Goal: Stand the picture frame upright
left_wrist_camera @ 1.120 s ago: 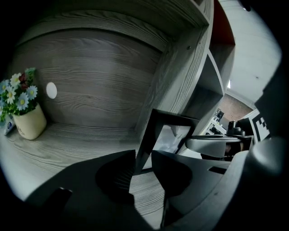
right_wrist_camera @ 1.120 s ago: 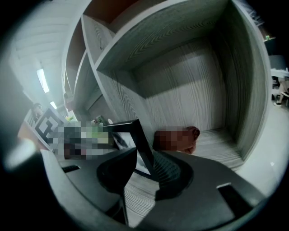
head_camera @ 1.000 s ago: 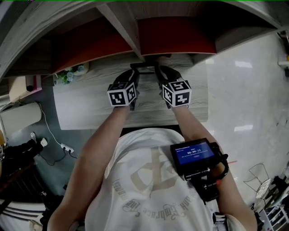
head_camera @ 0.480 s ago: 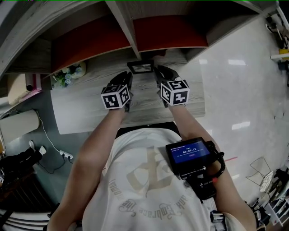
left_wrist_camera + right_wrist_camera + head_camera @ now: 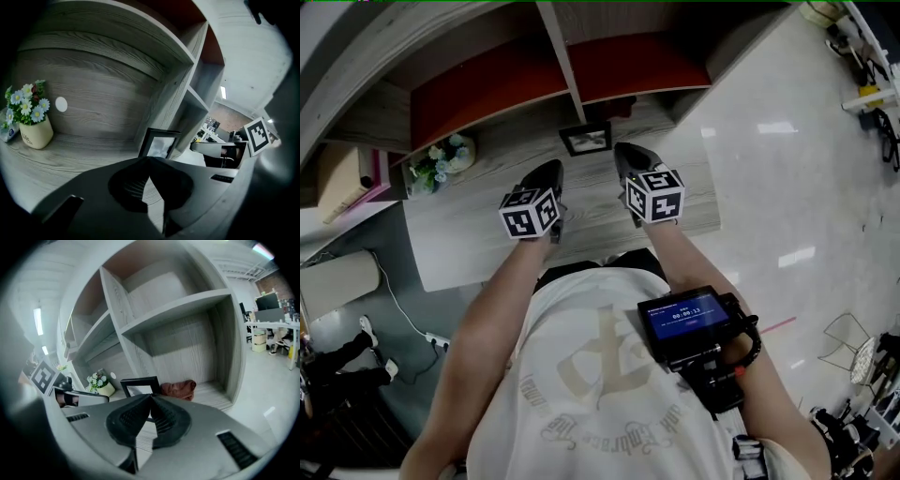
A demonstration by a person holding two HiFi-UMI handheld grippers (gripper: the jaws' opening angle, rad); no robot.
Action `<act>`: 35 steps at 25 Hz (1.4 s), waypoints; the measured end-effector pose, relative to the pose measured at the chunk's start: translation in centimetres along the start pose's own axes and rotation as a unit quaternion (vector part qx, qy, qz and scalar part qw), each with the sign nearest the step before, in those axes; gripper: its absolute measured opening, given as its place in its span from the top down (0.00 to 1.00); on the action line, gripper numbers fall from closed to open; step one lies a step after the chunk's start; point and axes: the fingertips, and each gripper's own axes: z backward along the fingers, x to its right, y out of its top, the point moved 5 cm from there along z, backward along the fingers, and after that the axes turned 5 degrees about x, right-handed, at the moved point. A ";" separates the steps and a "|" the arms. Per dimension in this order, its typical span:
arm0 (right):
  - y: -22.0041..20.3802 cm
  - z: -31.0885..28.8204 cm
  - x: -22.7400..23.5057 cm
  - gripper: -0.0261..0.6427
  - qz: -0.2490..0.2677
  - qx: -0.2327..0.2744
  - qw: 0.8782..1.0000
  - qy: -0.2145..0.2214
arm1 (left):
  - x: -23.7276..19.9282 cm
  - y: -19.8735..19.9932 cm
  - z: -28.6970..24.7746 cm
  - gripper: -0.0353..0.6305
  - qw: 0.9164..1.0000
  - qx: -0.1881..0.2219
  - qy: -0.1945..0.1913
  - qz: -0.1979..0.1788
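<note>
Setting: grey wood-grain desk [image 5: 459,244] under a shelf unit with red back panels; pale glossy floor fills the right of the head view.
Picture frame: the black picture frame [image 5: 587,139] stands on its lower edge at the back of the desk, upper centre of the head view, just in front of the shelf divider. Its face is turned toward the person, and it seems to lean back a little.
Left gripper: the left gripper [image 5: 149,159] has its jaws pressed together with nothing between them. It is held short of the frame, not touching it.
Right gripper: the right gripper [image 5: 151,395] has its jaws also pressed together and empty, and it too is apart from the frame.
Step in hand: the standing step looks finished, since the frame keeps itself up with neither tool on it.
Next move: probably none beyond checking that the frame is steady; any correction would call for opening the jaws first and a light touch on the frame's side edges.
Flower pot: the cream flower pot [image 5: 33,132] at the left of the desk holds small blue and white flowers.
Shelf compartment: the lower right compartment holds a crumpled brown cloth [image 5: 179,388]; the upper ones look bare.
</note>
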 end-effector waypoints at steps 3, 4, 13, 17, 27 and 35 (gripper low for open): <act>0.4 1.4 -0.6 0.95 -0.001 0.007 1.000 -0.007 | 0.8 0.3 1.4 0.94 1.000 0.008 -0.011 -0.003; 0.6 2.0 -0.8 0.95 -0.003 0.009 1.000 -0.007 | 1.1 0.4 2.0 0.94 1.000 0.011 -0.015 -0.003; 1.4 6.6 -4.0 0.95 0.019 0.040 0.999 0.014 | 2.6 -0.3 7.0 0.94 0.998 0.032 -0.054 -0.011; 1.5 8.0 -6.3 0.95 0.042 0.049 0.997 0.035 | 2.7 -0.7 8.9 0.94 0.997 0.042 -0.065 0.005; 0.8 11.2 -9.4 0.95 0.040 0.063 0.995 0.066 | 3.6 0.1 12.5 0.94 0.992 0.064 -0.104 -0.014; -0.4 13.8 -10.8 0.96 0.027 0.073 0.995 0.066 | 4.7 -0.1 14.9 0.94 0.988 0.067 -0.137 -0.033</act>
